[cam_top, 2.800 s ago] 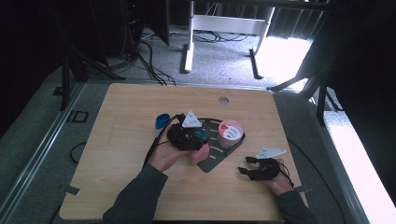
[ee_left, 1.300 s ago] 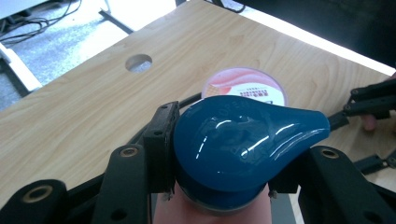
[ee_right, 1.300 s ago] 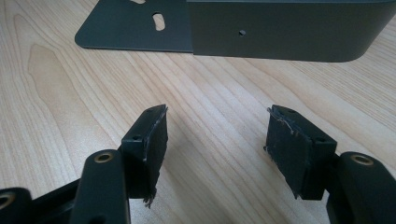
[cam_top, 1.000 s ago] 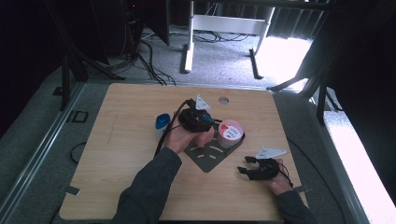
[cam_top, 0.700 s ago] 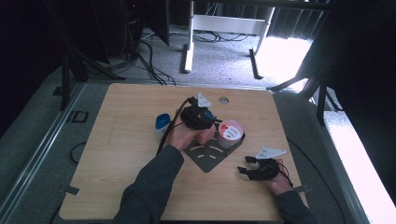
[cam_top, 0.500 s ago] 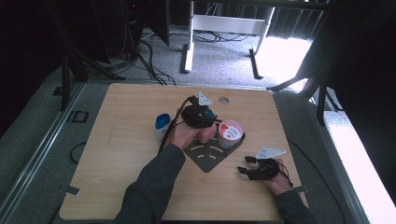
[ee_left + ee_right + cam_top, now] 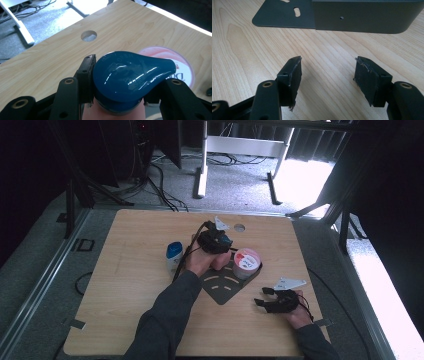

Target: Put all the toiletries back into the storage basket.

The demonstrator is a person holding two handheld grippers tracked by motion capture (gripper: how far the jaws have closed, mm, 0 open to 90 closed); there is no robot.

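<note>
My left gripper [image 7: 122, 82] is shut on the glossy blue teardrop cap of a pink bottle [image 7: 130, 75]. In the high view this gripper [image 7: 221, 241] hovers over the middle of the table, just left of a round tub with a pink lid [image 7: 246, 261]. The tub sits on a dark metal plate [image 7: 222, 287]. My right gripper [image 7: 260, 296] rests low near the table's front right. Its jaws [image 7: 328, 75] stand open with bare wood between them. They face the plate's upright wall [image 7: 364, 17].
A small white bottle with a blue cap [image 7: 174, 254] stands left of my left hand. A round hole [image 7: 239, 227] pierces the wooden table [image 7: 125, 285] near its far edge. Cables and stand legs lie on the floor beyond.
Since the earliest frame my left gripper has carried the bottle away from the person, off the plate's near part. Over the last second it drifted slightly right. The right gripper stayed put.
</note>
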